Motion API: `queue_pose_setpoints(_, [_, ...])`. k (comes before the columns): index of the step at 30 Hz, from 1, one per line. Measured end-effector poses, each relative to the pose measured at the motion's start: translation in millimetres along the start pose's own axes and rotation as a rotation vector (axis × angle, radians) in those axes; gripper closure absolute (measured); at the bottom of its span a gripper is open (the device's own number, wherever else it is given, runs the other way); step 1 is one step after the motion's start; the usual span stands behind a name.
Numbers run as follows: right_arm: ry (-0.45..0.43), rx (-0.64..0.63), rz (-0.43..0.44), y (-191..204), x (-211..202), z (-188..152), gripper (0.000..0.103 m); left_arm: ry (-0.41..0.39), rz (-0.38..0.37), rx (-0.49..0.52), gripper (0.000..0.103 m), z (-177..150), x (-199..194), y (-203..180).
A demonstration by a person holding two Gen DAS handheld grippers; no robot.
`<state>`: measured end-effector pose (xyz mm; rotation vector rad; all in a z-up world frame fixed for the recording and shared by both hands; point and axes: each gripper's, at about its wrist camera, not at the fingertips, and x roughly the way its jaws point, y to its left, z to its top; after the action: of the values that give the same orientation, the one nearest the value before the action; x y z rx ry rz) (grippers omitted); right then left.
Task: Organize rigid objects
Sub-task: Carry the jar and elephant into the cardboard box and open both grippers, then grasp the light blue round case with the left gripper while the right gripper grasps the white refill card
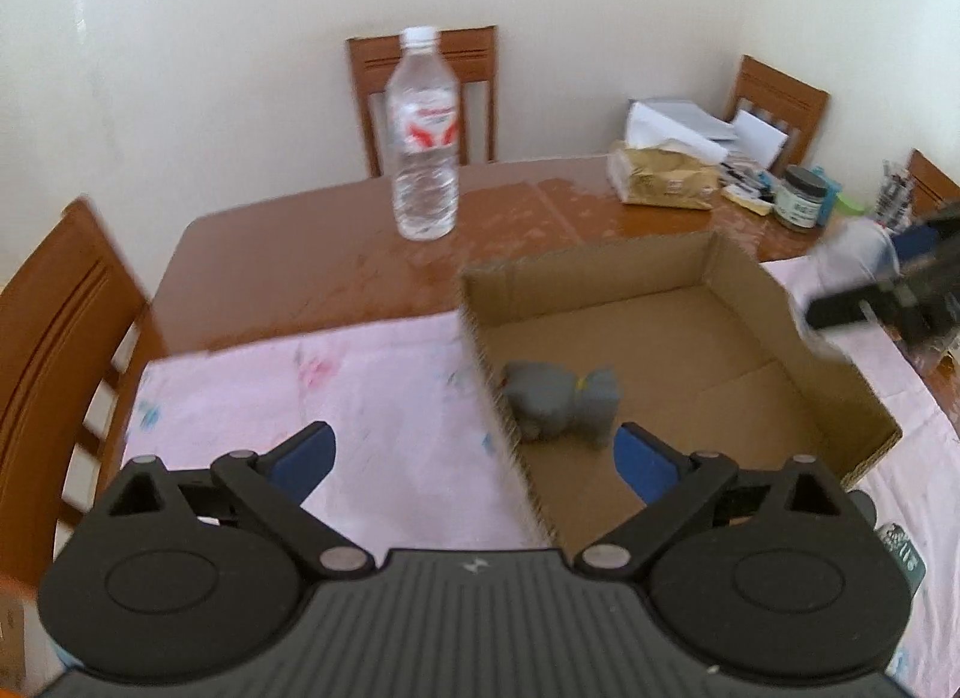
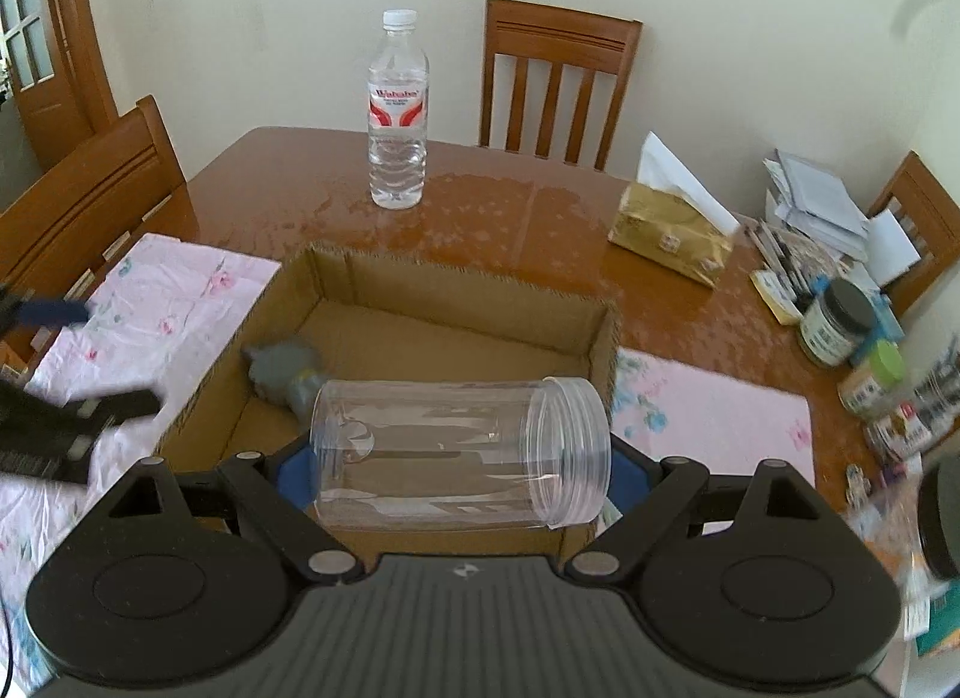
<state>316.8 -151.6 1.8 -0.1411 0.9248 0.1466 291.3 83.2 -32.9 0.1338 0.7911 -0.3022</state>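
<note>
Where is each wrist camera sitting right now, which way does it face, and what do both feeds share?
Left wrist: on the left gripper, jaws open and empty, looking down over the cardboard box wall at the grey toy.
Right wrist: on the right gripper, shut on the clear jar lying sideways, above the box's near wall.
Shared: box, toy, water bottle, pink cloth, and each other's gripper.

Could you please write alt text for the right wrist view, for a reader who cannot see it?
The right gripper holds a clear, lidless plastic jar sideways between its blue pads, over the near edge of an open brown cardboard box with a small grey toy inside. The box sits on a pink floral cloth on a wooden table; a clear water bottle stands behind.
</note>
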Motion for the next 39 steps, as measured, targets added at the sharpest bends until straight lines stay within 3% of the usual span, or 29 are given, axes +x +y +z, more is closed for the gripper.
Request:
queue_pose_setpoints(4, [-0.001, -0.017, -0.011, 2.2, 23.2, 24.1, 0.009, 0.020, 0.016, -0.041, 0.004, -13.6, -4.4, 8.5])
queue_pose_setpoints(7, [-0.004, -0.026, -0.044, 4.8, 36.9, 35.8, 0.000, 0.020, 0.036, -0.064, 0.004, -20.5, -8.2, 12.9])
queue_pose_setpoints(13, [0.001, -0.011, -0.047, 8.6, 34.8, 29.9, 0.000, 0.028, 0.056, -0.081, 0.004, -31.2, -12.1, 16.0])
queue_pose_setpoints(22, [0.004, 0.034, -0.035, 6.2, 8.9, -12.6, 0.000, 0.033, 0.094, -0.072, 0.004, -43.1, -21.7, 6.8])
queue_pose_setpoints(31, [-0.024, 0.053, -0.006, -3.7, -28.4, -77.8, 0.000, 0.068, 0.192, -0.113, 0.004, -69.6, -43.5, -18.6])
queue_pose_setpoints(39, [-0.022, 0.083, 0.046, -13.3, -50.8, -130.8, 0.000, 0.132, 0.212, -0.026, 0.004, -100.6, -50.8, -49.8])
